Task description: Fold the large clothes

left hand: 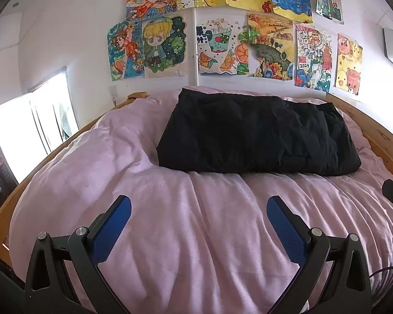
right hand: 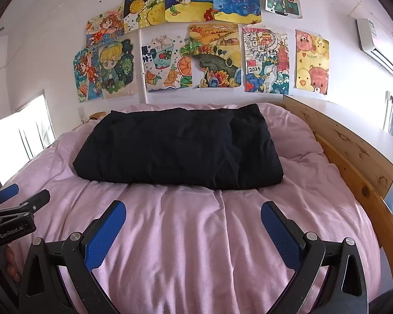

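A white wall (left hand: 78, 39) covered with children's drawings (right hand: 214, 55) rises behind a bed (left hand: 385, 136) with a light wooden frame. A pink duvet (left hand: 196, 222) covers the bed and shows soft creases.

The black garment (left hand: 256, 136) lies folded into a thick, roughly rectangular bundle on the far half of the duvet, close to the wall. In the right wrist view the same bundle (right hand: 178, 149) sits centred ahead of the fingers, well apart from them.

I see the left gripper (left hand: 199, 209) above the near part of the duvet. Its jaws are spread wide, with nothing between the blue pads (left hand: 110, 230). It does not touch the garment.

I see the right gripper (right hand: 194, 212) in the matching posture, level with the left one. Its jaws are also spread wide and hold nothing.

A window (left hand: 31, 130) lets in bright light on the left. An air conditioner (right hand: 377, 47) is mounted high on the right-hand wall.
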Motion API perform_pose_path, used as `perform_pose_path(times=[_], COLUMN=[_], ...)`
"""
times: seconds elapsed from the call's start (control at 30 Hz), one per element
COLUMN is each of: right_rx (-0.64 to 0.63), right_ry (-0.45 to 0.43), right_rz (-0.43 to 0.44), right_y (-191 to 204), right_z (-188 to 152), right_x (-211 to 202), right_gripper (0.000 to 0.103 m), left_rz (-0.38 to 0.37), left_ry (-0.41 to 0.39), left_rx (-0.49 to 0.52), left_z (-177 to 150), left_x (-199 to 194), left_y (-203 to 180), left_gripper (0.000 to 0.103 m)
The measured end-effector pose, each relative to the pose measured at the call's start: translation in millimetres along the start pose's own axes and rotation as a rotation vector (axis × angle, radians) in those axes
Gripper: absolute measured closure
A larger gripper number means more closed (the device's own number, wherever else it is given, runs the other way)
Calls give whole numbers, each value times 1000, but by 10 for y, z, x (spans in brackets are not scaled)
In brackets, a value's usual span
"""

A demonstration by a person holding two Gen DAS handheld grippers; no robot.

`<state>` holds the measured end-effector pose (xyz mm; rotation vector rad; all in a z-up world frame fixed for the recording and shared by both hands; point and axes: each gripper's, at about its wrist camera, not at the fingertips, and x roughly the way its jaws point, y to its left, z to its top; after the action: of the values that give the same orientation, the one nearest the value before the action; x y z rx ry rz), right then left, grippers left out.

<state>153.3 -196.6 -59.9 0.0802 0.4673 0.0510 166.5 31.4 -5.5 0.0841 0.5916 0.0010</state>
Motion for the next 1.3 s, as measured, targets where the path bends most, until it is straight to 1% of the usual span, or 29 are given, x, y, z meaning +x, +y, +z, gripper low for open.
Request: perform_pose_path(times=[0.37, 1.3], right_rx=[6, 11], right_ry=[10, 12], right_rz=[-13, -10], right_y=[-28, -7], right_z=[-27, -9], right_x=[23, 21], right_gripper=[0, 0], left_rz=[3, 23], left_ry=[-5, -19], left_rx=[-1, 3], left_z=[-14, -10], left_x=[-10, -31], left_y=[-19, -57], left_gripper=[1, 1])
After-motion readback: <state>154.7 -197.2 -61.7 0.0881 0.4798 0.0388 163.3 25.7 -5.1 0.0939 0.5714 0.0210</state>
